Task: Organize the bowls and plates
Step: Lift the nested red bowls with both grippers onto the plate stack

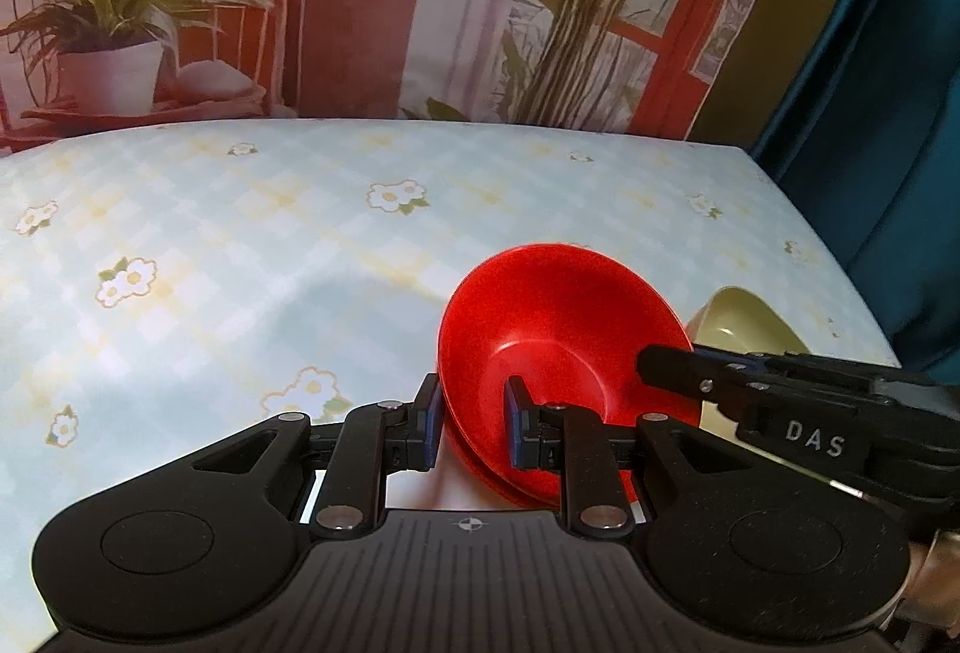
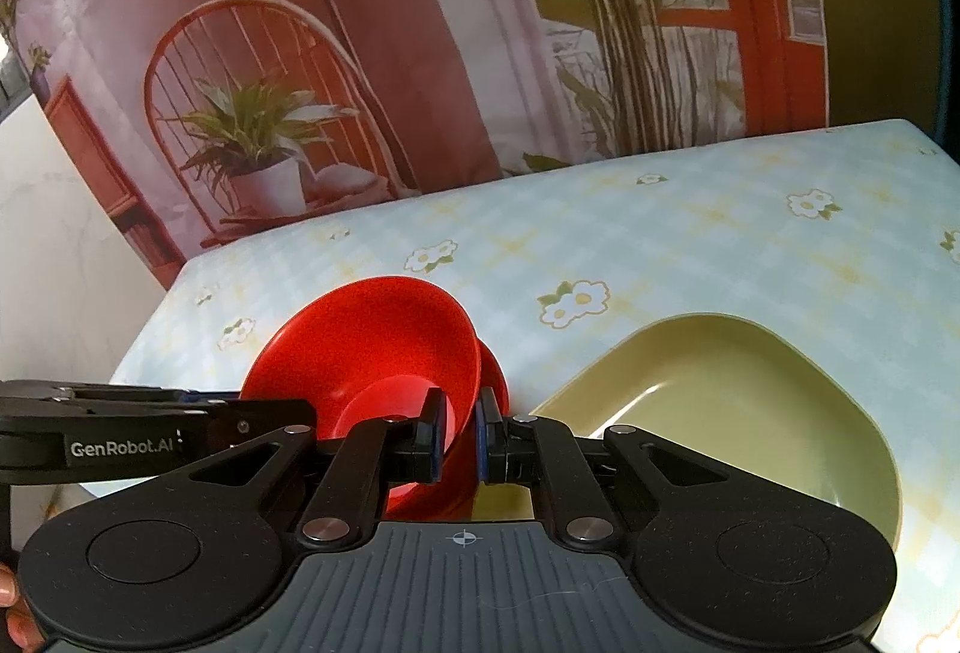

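Observation:
A red bowl [image 1: 558, 329] is tilted above the flowered tablecloth [image 1: 240, 233], with a second red bowl [image 1: 486, 473] nested under it. My left gripper [image 1: 473, 422] is shut on the left side of the red rims. The right gripper [image 1: 654, 362] reaches in from the right onto the opposite rim. In the right wrist view, the right gripper [image 2: 463, 440] is shut on the wall of the red bowl [image 2: 372, 341]. The second red bowl [image 2: 495, 377] shows just behind its right finger. The left gripper [image 2: 288, 413] comes in from the left.
A pale green dish [image 2: 720, 401] lies on the tablecloth [image 2: 660, 245] right of the bowls; its edge [image 1: 738, 317] shows behind the right gripper. A printed backdrop of plants and a chair hangs behind the table. A blue curtain [image 1: 888, 113] is at the right.

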`<action>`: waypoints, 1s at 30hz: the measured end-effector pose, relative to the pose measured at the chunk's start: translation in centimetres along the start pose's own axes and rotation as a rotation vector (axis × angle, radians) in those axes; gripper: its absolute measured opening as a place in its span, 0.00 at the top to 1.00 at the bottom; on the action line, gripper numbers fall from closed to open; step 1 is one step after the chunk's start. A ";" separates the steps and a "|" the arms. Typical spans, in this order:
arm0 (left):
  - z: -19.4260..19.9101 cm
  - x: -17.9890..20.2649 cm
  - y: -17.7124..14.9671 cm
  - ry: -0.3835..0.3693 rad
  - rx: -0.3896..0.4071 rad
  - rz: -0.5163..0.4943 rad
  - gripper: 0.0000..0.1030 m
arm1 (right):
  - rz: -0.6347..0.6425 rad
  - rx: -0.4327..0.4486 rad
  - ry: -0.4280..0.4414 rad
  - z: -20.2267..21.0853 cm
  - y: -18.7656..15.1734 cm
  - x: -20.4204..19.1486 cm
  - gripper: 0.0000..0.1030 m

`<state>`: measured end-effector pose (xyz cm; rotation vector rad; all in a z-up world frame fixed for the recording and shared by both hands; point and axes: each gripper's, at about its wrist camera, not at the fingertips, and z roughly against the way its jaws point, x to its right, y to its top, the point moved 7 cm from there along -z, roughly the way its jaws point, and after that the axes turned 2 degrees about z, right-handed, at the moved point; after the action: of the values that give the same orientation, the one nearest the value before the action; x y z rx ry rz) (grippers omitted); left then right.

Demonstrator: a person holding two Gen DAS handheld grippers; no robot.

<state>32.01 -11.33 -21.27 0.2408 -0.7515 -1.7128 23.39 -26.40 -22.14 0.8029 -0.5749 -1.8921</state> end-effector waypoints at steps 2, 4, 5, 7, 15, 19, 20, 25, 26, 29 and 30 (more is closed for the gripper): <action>0.0 -0.4 -0.1 0.006 -0.003 0.008 0.78 | 0.003 0.000 -0.001 0.0 0.0 0.0 0.90; -0.1 -0.6 -0.1 0.010 -0.006 0.019 0.78 | 0.004 0.002 -0.005 0.0 0.1 0.1 0.89; 0.0 -0.8 -0.1 0.011 -0.006 0.025 0.78 | 0.005 0.004 -0.005 0.0 0.1 0.1 0.89; -0.1 -1.0 -0.2 0.008 -0.009 0.038 0.78 | 0.009 0.004 -0.006 0.0 0.3 0.1 0.88; -0.4 -1.3 -0.8 -0.010 -0.022 0.097 0.69 | 0.051 0.002 -0.024 -0.3 0.7 -0.2 0.87; -0.6 -1.3 -1.1 -0.023 -0.029 0.116 0.69 | 0.065 0.014 -0.045 -0.2 1.1 0.1 0.84; -0.6 -1.3 -1.1 -0.027 -0.030 0.117 0.69 | 0.065 0.016 -0.047 -0.1 1.2 0.2 0.84; -0.8 -1.1 -1.3 -0.051 -0.035 0.131 0.69 | 0.085 -0.010 -0.049 -0.8 1.3 0.5 0.84; -0.9 -1.0 -1.3 -0.054 -0.037 0.132 0.69 | 0.091 -0.016 -0.047 -1.0 1.3 0.4 0.83; -1.2 -1.0 -1.6 -0.063 -0.046 0.137 0.69 | 0.103 -0.039 -0.042 -1.6 1.4 0.3 0.83; -1.1 -1.1 -1.7 -0.066 -0.049 0.139 0.69 | 0.106 -0.046 -0.041 -1.8 1.4 0.2 0.83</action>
<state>31.53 -10.57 -23.41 0.0963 -0.7561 -1.6107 25.48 -27.29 -22.50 0.6922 -0.5860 -1.8220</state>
